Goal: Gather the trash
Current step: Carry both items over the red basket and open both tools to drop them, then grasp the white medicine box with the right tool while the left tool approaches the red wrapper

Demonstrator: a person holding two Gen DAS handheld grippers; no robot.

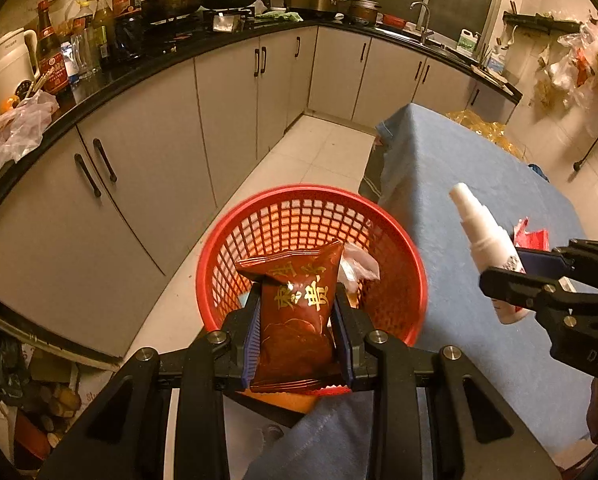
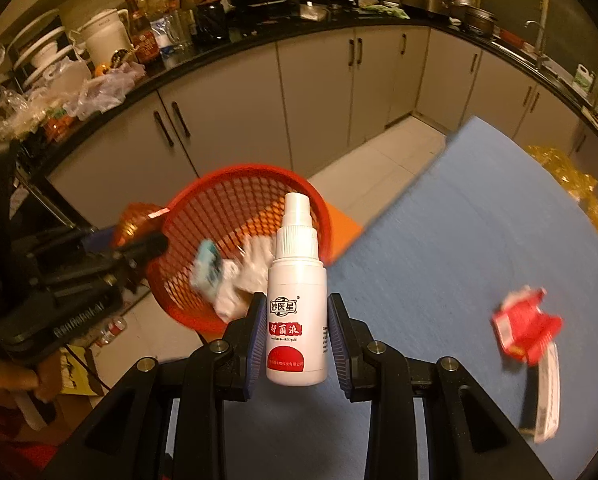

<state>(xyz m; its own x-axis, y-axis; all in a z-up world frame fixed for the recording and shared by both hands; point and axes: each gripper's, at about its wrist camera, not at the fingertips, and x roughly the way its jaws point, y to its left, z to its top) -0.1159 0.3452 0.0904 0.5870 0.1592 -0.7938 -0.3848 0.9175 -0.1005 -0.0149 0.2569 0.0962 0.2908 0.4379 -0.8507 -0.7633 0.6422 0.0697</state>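
My left gripper [image 1: 299, 312] is shut on a dark red snack packet [image 1: 297, 320] with gold lettering, held over the near rim of a red mesh basket [image 1: 403, 288]. The basket holds crumpled white paper [image 2: 243, 276] and a blue-green wrapper [image 2: 207, 268]. My right gripper [image 2: 297, 320] is shut on a white spray bottle [image 2: 297, 312] with a red label, held upright above the blue table [image 2: 439, 248], just right of the basket [image 2: 187, 216]. The bottle also shows in the left wrist view [image 1: 487, 240].
A crumpled red wrapper [image 2: 525, 326] and a flat white-edged object [image 2: 543, 396] lie on the blue table at the right. Grey cabinets [image 1: 147, 168] under a cluttered black counter [image 1: 99, 84] curve behind. Tiled floor [image 1: 315, 152] lies between cabinets and table.
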